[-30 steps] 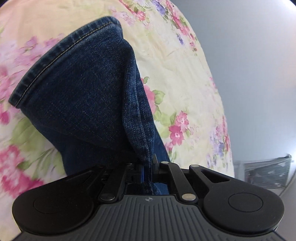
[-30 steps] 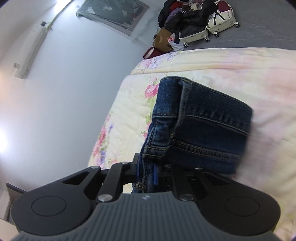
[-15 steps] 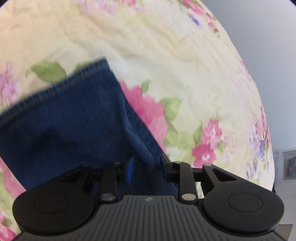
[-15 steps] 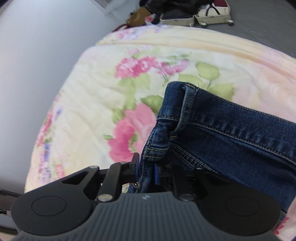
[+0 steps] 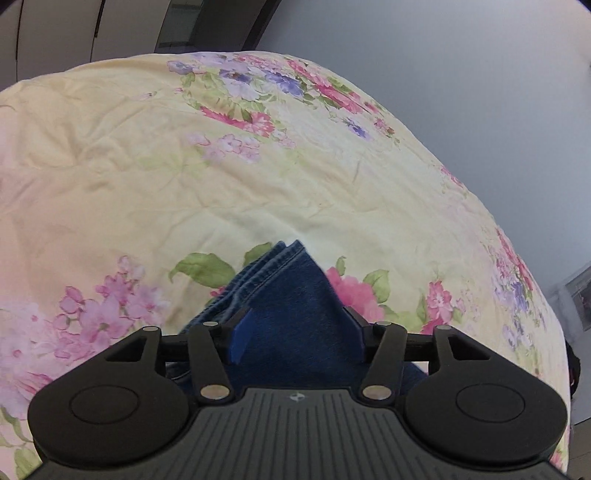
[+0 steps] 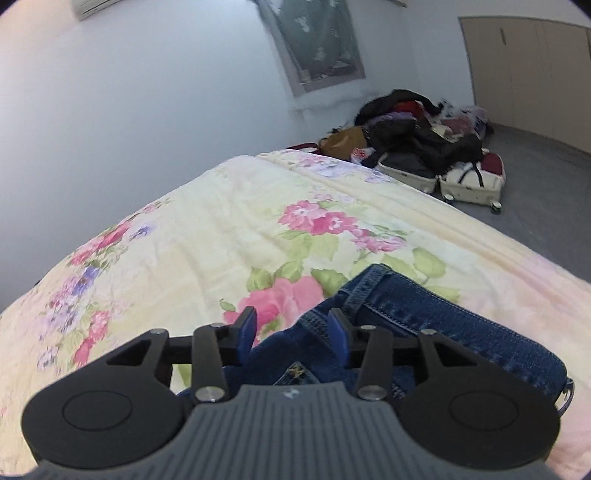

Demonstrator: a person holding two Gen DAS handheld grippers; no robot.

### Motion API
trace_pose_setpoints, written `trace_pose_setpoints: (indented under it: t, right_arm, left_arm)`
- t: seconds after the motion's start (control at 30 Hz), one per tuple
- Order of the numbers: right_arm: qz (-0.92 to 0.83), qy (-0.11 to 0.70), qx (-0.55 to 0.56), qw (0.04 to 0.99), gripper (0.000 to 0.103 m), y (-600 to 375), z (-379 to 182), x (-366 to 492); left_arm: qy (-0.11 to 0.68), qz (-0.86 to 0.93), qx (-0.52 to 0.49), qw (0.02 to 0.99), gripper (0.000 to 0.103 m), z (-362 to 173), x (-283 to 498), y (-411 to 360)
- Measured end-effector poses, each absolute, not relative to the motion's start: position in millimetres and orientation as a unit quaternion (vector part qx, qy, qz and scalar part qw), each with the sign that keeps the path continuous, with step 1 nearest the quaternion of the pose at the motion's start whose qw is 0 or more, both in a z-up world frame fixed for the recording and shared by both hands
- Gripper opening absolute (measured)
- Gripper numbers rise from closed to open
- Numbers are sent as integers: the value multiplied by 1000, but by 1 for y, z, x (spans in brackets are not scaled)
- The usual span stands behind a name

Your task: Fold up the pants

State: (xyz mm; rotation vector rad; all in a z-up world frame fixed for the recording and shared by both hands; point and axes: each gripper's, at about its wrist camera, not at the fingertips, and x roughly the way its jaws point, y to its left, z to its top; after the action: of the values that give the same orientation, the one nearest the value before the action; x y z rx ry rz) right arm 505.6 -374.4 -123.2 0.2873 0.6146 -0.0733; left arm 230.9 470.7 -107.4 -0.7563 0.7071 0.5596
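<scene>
The dark blue jeans [image 5: 291,295] lie folded on the floral bedspread [image 5: 258,192]. In the left wrist view a stitched hem corner of the jeans points away between the spread fingers of my left gripper [image 5: 295,328], which is open and holds nothing. In the right wrist view the waistband end of the jeans [image 6: 424,314] lies on the bedspread [image 6: 221,236] under and to the right of my right gripper [image 6: 291,328], which is also open. Most of the jeans are hidden behind the gripper bodies.
Past the far end of the bed an open suitcase [image 6: 469,181] with a heap of clothes [image 6: 413,129] sits on the grey floor by the wall. A pale wall runs along the bed's side [image 5: 461,92]. Dark cabinets [image 5: 129,26] stand beyond the bed.
Both grippers have opened and let go of the jeans, which were carried down and now rest on the bedspread. Both cameras have tilted up toward the room.
</scene>
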Motion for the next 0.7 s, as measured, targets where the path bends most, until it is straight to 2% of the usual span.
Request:
trace_pose_setpoints:
  t: [0.13, 0.27, 0.47, 0.7]
  right_arm:
    - [59, 302, 72, 949, 40, -303, -113, 497]
    - [187, 318, 35, 929, 40, -210, -113, 487]
    - [393, 313, -124, 856, 40, -37, -126, 456]
    - [520, 307, -235, 762, 41, 127, -143, 431]
  left_arm:
    - [343, 243, -363, 831, 64, -124, 215, 474]
    - [361, 238, -299, 851, 64, -124, 216, 465]
    - [312, 248, -306, 865, 66, -116, 190, 475]
    - [350, 219, -312, 856, 67, -137, 180, 484]
